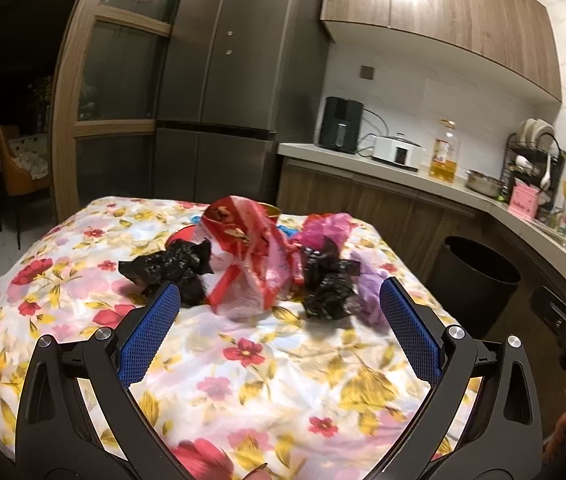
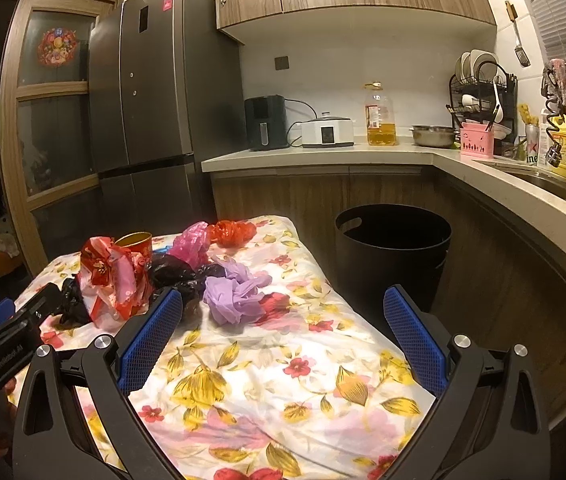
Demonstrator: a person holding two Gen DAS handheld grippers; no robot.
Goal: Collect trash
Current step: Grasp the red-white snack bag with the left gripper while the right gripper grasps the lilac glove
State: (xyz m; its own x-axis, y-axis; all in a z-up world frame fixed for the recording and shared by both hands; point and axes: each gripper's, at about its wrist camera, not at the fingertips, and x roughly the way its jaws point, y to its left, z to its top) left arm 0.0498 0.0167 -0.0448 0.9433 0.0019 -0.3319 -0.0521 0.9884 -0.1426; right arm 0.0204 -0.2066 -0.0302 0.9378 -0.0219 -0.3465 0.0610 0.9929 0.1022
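A pile of crumpled trash lies on the floral tablecloth: a red-and-white plastic bag, two black bags, a pink bag and a purple wad. In the right wrist view a red net wad lies at the table's far end. My left gripper is open, just short of the pile, empty. My right gripper is open and empty, with the purple wad just ahead of its left finger. A black trash bin stands on the floor right of the table.
A gold-rimmed red can stands behind the pile. A kitchen counter holds an air fryer, cooker, oil bottle, steel bowl and dish rack. A tall fridge stands behind the table. The sink is at right.
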